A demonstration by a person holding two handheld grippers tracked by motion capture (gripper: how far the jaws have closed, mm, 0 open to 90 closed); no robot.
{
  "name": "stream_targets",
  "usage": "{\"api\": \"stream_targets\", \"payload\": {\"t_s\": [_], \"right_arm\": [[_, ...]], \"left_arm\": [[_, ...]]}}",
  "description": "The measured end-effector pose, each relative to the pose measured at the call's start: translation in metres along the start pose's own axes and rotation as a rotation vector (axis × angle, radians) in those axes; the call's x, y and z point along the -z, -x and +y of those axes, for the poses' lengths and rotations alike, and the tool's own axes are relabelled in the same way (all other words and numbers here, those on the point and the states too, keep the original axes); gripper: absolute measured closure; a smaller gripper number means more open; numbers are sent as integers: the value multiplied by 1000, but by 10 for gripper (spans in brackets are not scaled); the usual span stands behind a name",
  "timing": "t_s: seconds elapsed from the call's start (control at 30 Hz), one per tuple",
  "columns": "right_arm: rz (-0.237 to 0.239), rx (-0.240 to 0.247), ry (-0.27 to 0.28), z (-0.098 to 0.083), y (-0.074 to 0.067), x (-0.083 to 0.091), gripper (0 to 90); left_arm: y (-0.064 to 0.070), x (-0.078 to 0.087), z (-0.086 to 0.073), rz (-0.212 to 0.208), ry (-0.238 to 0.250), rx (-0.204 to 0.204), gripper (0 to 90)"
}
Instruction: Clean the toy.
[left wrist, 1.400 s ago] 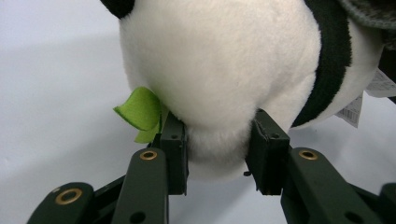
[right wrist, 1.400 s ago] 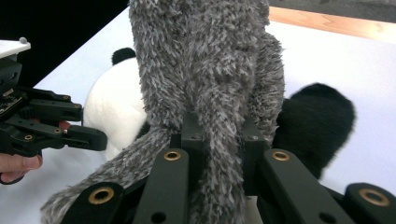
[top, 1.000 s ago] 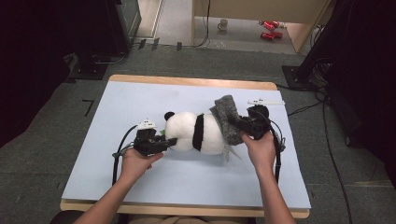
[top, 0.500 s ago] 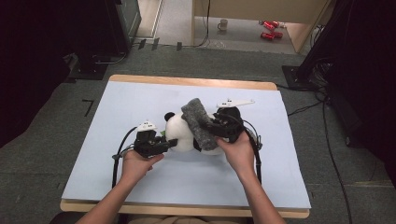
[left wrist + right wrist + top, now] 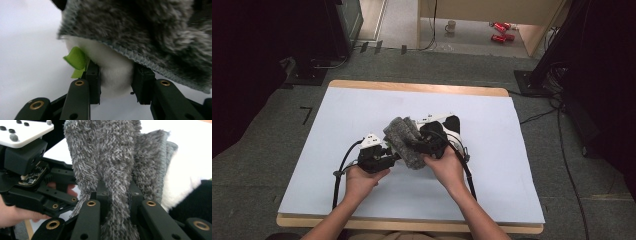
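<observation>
Judging the covering about half done, I have my left claw clamped on the panda toy mid-desk and my right claw pinched shut on the grey fuzzy cloth, draped over its head end, rear bare.

Shaggy grey fleece cloth with a stitched hem, draped over a soft plush panda toy of fluffy white and black pile, with a smooth green felt leaf. Matt black plastic grippers with brass-coloured rivets. Smooth, matt pale blue table cover over a light wooden tabletop edge
</observation>
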State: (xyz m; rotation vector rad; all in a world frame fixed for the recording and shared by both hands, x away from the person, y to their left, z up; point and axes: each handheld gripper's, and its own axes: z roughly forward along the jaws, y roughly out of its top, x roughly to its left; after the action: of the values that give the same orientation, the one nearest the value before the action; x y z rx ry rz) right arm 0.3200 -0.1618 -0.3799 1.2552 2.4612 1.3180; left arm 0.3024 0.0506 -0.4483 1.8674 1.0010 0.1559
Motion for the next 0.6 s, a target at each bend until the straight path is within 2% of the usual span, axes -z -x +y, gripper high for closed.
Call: {"api": "stream_targets", "payload": {"t_s": [0.07,0.17,0.3,0.37,0.43,0.6], "right_arm": [[-4,14,2,-1,2,-3,780],[-51,78,-10,-2,4,-5,785],[-80,80,-13,-3,14,-1,786],[-107,60,-11,-3,22,5,786],[-98,12,-2,-4,32,12,790],[-111,-23,15,-4,45,27,792]], "left_arm": [[-1,-1,-1,3,1,4,635],[-2,-3,0,11,-15,2,637],[-8,-5,2,13,-34,17,639],[-14,-6,3,-2,-38,41,639],[-14,-6,3,-11,-33,43,639],[-20,-7,6,-30,-42,59,641]]}}
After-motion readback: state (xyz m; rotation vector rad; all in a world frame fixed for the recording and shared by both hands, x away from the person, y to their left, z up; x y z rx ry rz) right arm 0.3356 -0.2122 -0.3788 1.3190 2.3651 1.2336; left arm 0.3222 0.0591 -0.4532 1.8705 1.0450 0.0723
